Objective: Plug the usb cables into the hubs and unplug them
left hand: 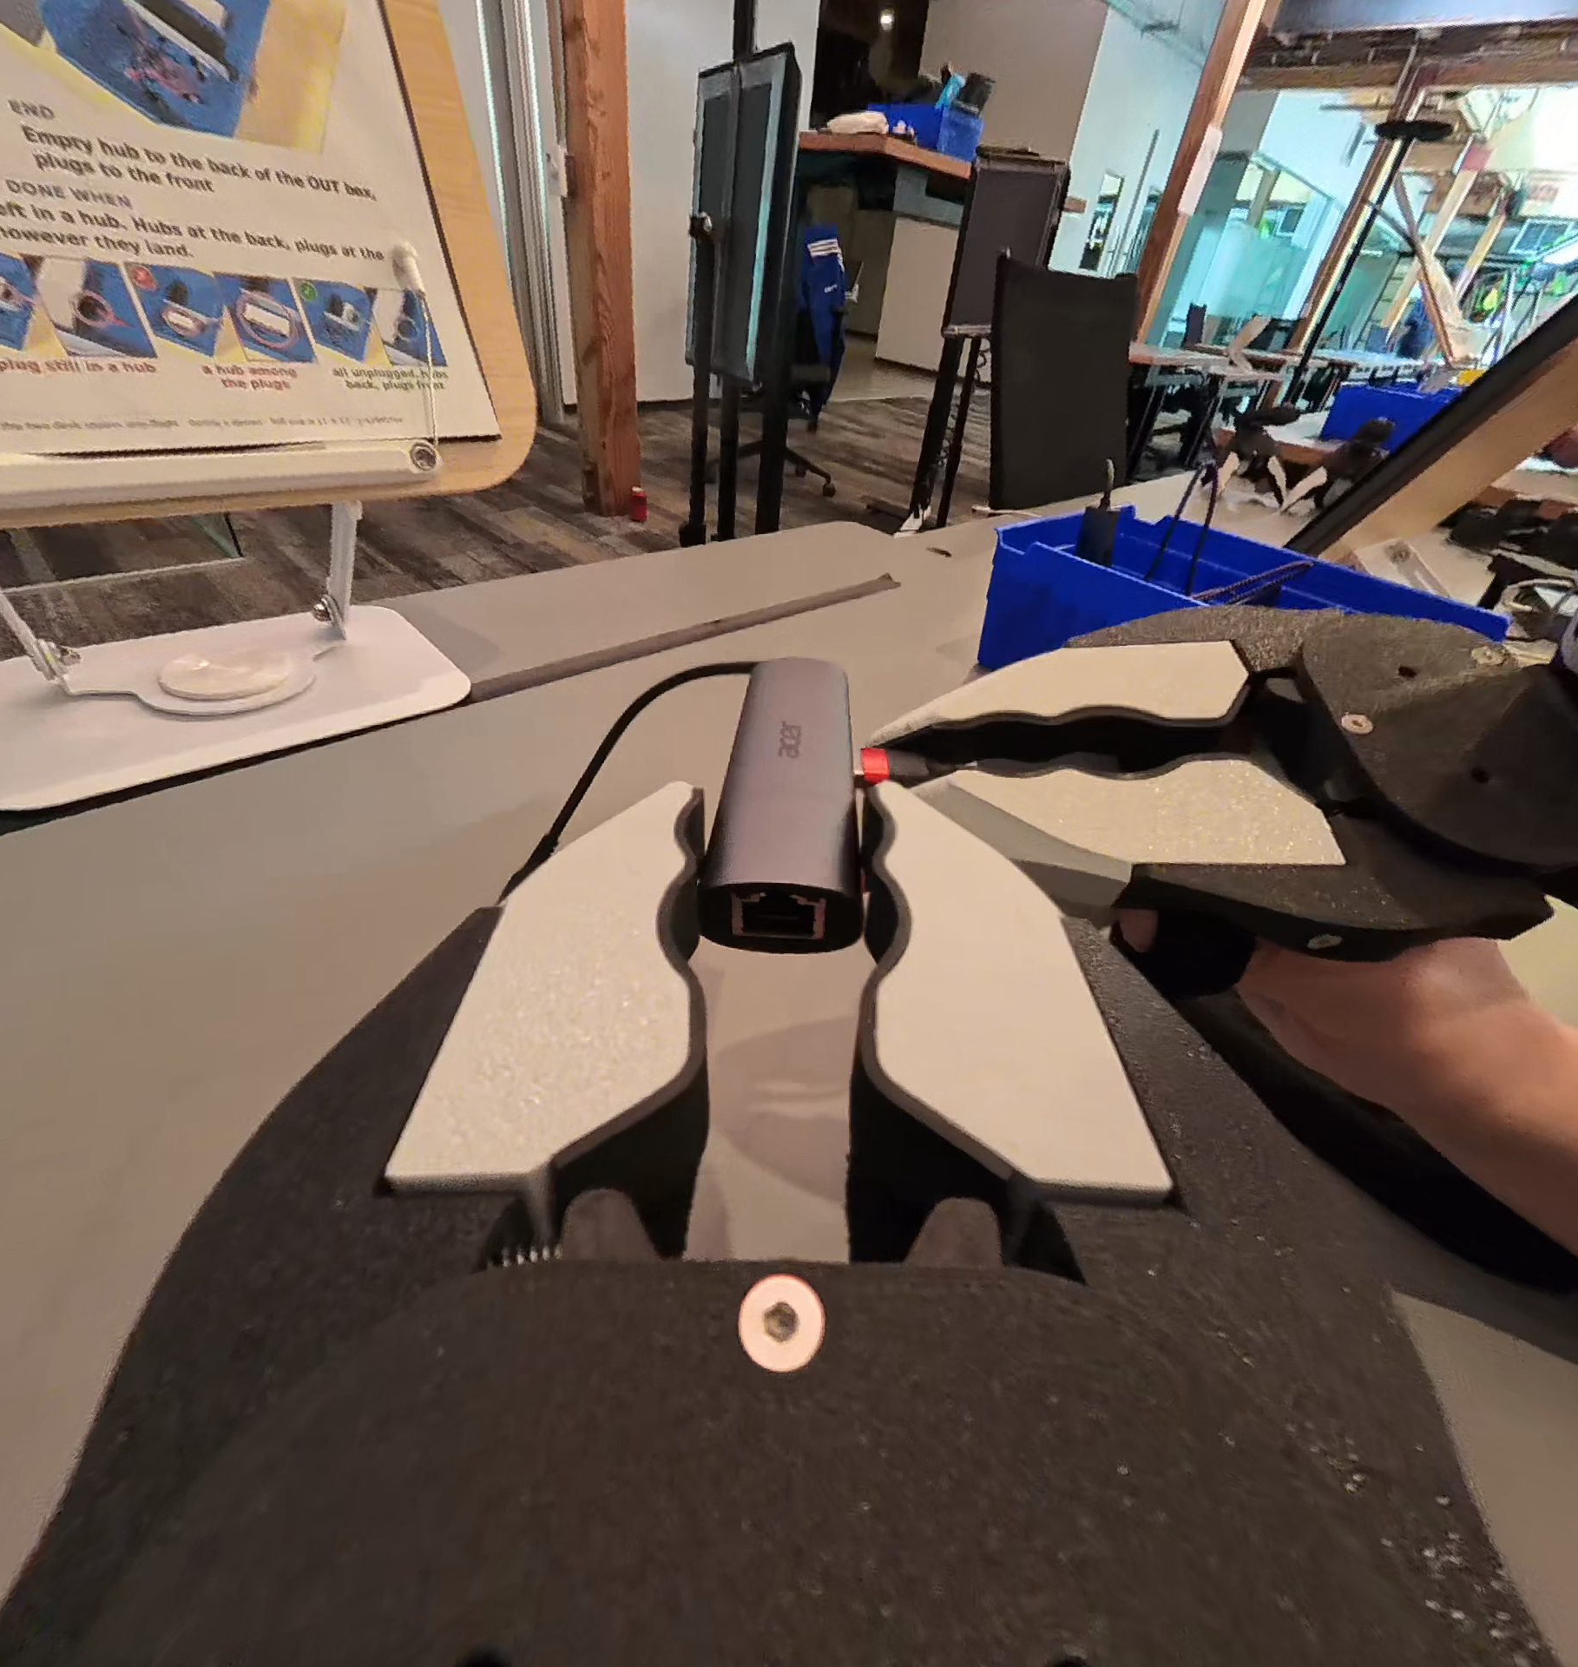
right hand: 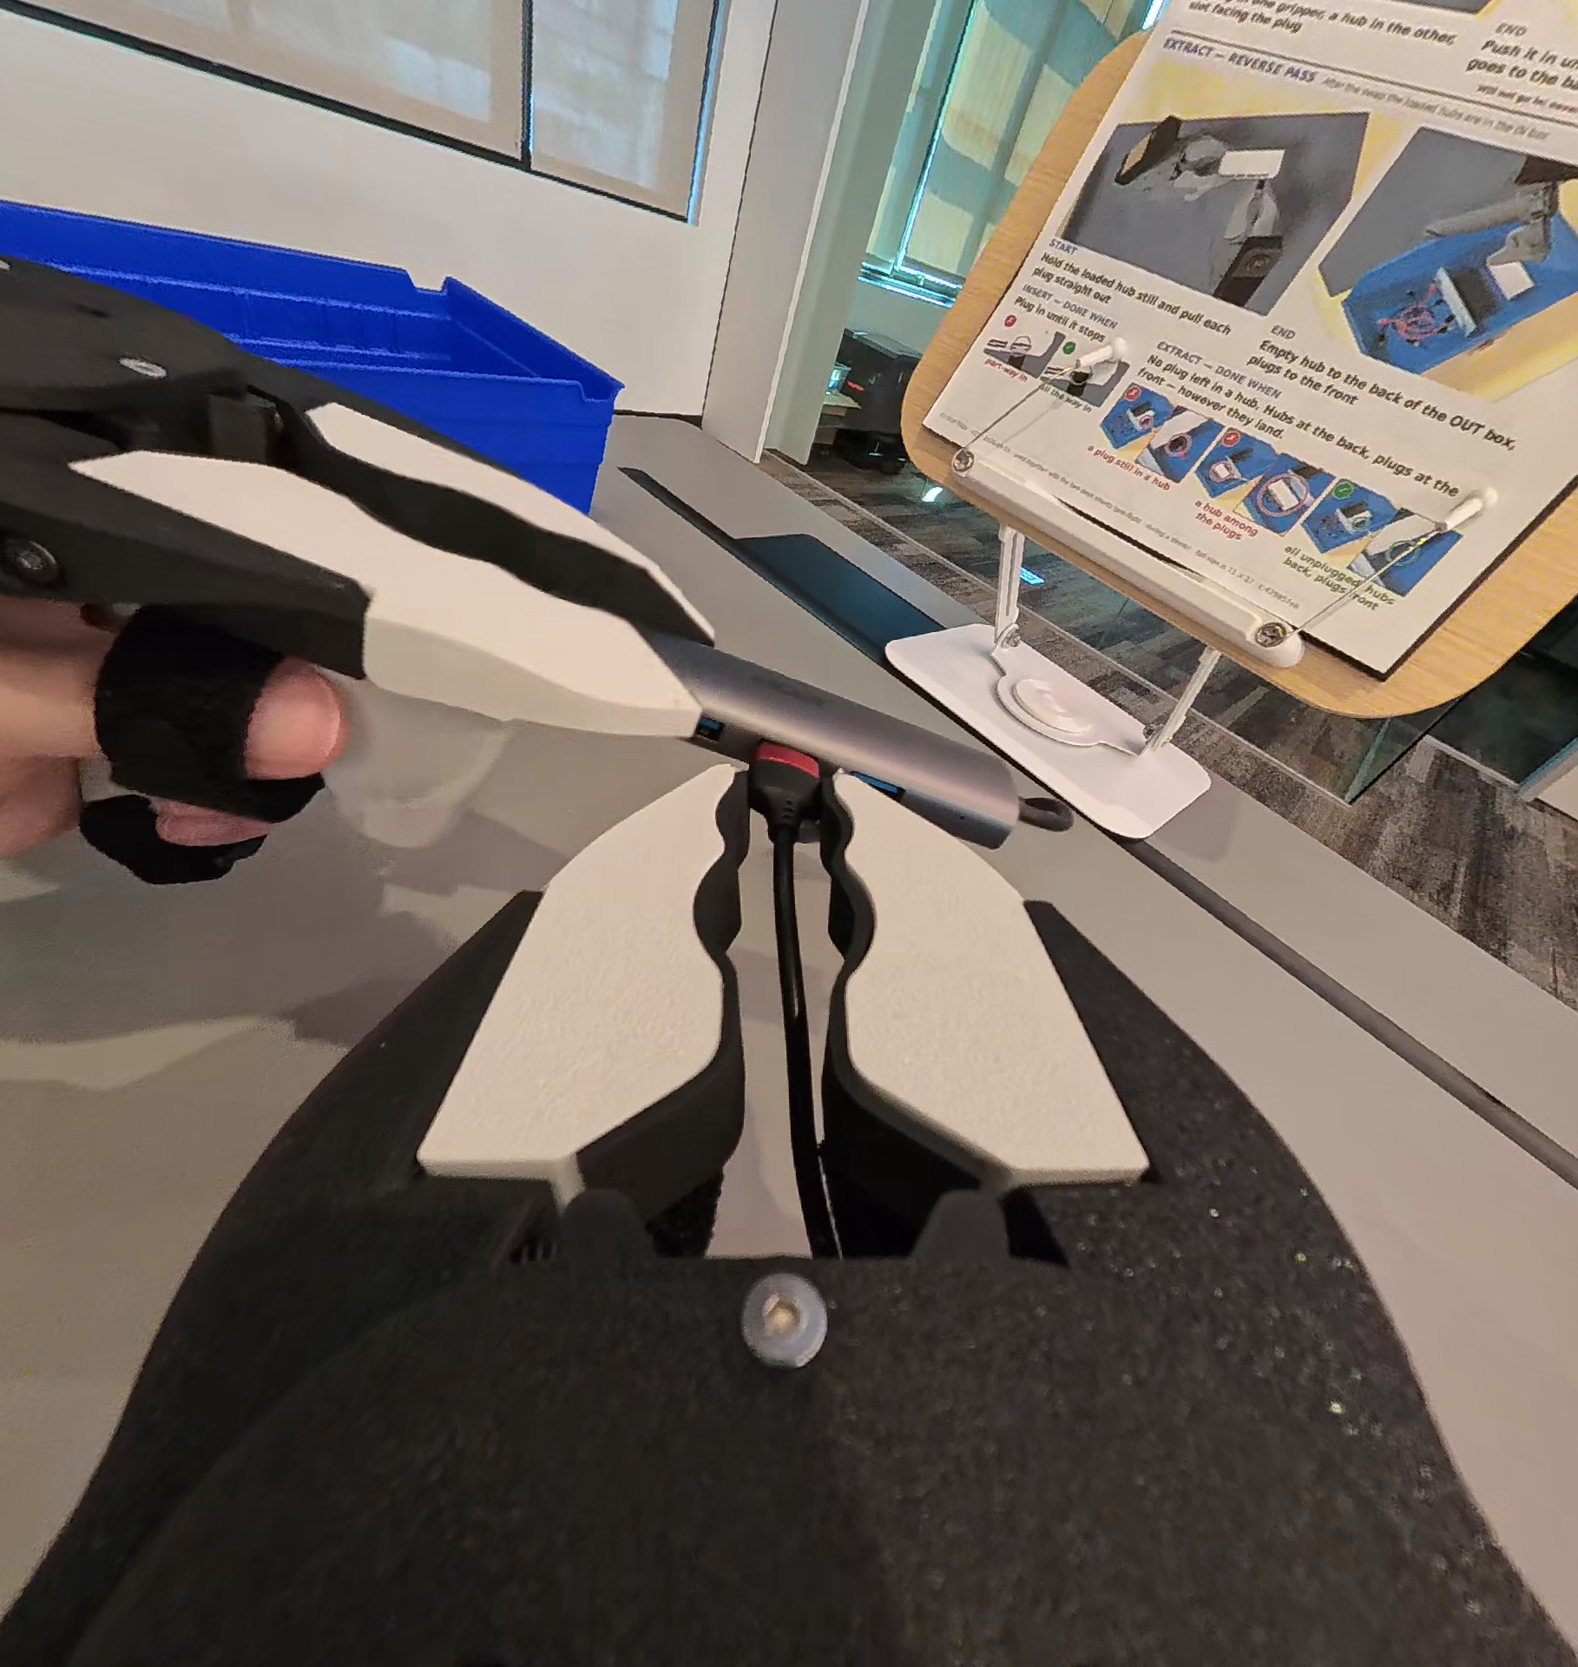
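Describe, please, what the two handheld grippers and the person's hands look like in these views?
Both the left gripper and right gripper have rough matte-black bodies, wavy-edged fingers faced with pale grey plates, and a silver screw at the base. The right gripper carries a white label. The person's left hand wears black fingerless finger wraps.

Bright, even indoor light with soft shadows on the table [left hand: 226, 992], strong wide-angle bending at sharp-focused edges.

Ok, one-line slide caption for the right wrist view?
Right gripper pinches the red-collared USB plug at the grey hub's side port while the left gripper holds the hub.
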{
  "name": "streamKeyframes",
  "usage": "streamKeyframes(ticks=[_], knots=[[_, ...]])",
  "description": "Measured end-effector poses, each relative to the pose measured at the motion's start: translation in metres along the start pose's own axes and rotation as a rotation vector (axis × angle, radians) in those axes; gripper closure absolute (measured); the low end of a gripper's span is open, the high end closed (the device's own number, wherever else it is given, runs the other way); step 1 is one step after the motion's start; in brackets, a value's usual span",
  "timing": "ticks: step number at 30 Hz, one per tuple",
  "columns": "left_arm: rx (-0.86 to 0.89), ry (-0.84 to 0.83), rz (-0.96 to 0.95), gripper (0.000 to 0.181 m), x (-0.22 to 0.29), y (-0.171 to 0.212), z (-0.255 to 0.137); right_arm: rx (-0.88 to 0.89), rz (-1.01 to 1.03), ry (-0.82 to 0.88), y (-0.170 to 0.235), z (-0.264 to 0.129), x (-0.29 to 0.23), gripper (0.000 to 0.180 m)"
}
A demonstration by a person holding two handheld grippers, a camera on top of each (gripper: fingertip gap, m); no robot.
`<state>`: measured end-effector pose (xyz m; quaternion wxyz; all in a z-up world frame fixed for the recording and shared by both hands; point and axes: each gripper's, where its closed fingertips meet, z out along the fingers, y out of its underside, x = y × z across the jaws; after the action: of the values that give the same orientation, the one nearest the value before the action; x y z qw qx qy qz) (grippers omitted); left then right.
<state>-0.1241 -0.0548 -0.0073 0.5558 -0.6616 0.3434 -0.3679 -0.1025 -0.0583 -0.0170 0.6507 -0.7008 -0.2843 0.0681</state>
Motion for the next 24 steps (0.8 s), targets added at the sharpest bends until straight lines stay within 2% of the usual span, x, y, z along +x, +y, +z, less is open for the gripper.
streamKeyframes(ticks=[8,13,24], knots=[[-0.046,0.012,-0.001,0.14,0.001,0.01,0.004,-0.004,0.001,-0.001,0.001,0.0,0.0,0.166],[-0.009,-0.004,0.011,0.147,-0.001,0.003,0.003,-0.008,-0.013,0.0,0.001,0.001,0.0,0.166],[-0.027,-0.015,-0.017,0.144,-0.003,0.01,0.006,-0.008,-0.007,-0.006,0.001,0.001,-0.002,0.166]])
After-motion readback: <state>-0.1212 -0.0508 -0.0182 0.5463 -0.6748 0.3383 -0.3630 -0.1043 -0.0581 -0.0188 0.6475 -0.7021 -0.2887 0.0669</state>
